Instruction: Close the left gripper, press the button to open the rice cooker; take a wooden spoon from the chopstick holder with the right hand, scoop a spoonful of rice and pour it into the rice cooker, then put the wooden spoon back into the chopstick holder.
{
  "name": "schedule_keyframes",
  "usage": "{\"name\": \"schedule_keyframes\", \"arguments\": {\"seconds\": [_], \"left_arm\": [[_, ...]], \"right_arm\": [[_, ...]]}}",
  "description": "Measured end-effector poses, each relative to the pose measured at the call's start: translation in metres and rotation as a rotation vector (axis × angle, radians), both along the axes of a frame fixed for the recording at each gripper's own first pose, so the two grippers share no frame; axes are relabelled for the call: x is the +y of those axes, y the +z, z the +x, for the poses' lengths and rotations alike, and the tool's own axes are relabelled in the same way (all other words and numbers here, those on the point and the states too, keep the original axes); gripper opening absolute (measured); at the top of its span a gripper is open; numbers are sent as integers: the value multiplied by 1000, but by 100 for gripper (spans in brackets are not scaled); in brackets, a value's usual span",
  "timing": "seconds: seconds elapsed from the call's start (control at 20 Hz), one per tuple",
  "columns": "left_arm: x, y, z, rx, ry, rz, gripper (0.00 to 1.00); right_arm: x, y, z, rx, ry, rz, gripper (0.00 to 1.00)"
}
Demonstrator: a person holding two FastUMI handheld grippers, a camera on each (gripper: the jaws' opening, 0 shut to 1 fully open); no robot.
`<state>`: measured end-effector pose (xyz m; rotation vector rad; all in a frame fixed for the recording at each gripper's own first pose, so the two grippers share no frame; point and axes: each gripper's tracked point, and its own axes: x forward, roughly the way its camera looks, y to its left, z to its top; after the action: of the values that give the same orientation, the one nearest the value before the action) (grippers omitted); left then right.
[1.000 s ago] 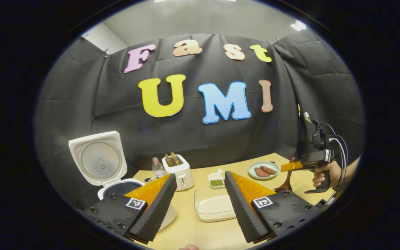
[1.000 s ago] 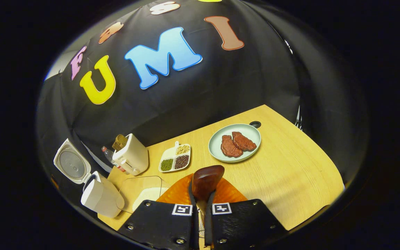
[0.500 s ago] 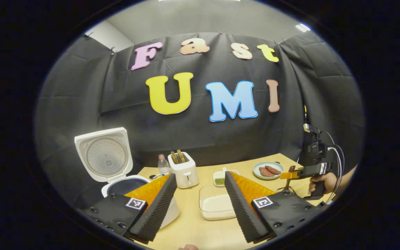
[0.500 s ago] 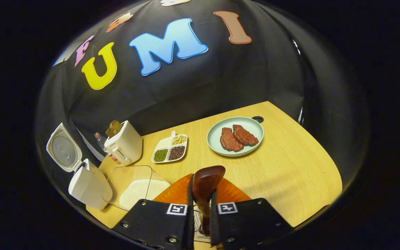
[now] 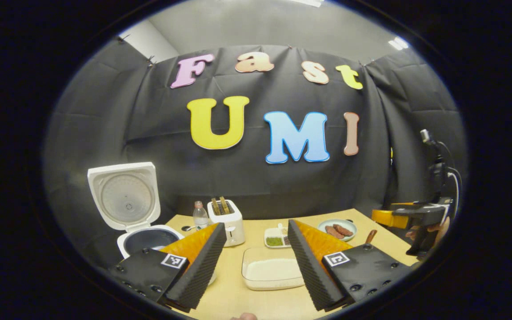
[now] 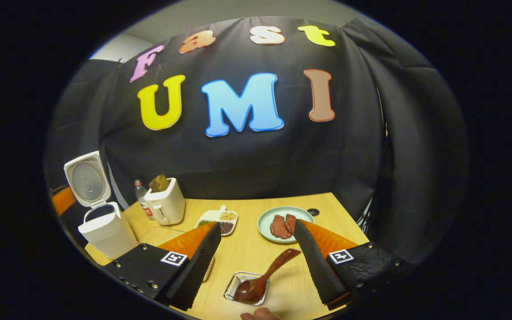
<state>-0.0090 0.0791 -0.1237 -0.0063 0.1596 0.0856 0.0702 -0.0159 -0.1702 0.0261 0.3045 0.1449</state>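
A: Since half a second ago the right gripper (image 6: 256,262) has let go; its jaws stand spread, and the wooden spoon (image 6: 262,278) leans bowl-down in the chopstick holder (image 6: 243,289).

B: Left gripper (image 5: 254,258) is also released. Judgement: withdraw the right one straight up, clear of the handle. Rice cooker (image 6: 100,226) sits farther off on the bench (image 6: 256,242), lid up.

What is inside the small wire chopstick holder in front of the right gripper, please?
The wooden spoon stands in the chopstick holder bowl-down, its handle leaning out toward the plate. The spoon's bowl hides the holder's bottom.
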Motion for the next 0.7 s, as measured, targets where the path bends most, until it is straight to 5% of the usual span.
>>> {"name": "schedule_keyframes", "arguments": {"seconds": [0.25,0.7], "left_arm": [[58,20,9,-14,181,-38,96],[188,64,24,-38,541,-10,96]], "right_arm": [[25,59,-4,-85,15,34,99],[63,69,12,-79,94,82,100]]}}
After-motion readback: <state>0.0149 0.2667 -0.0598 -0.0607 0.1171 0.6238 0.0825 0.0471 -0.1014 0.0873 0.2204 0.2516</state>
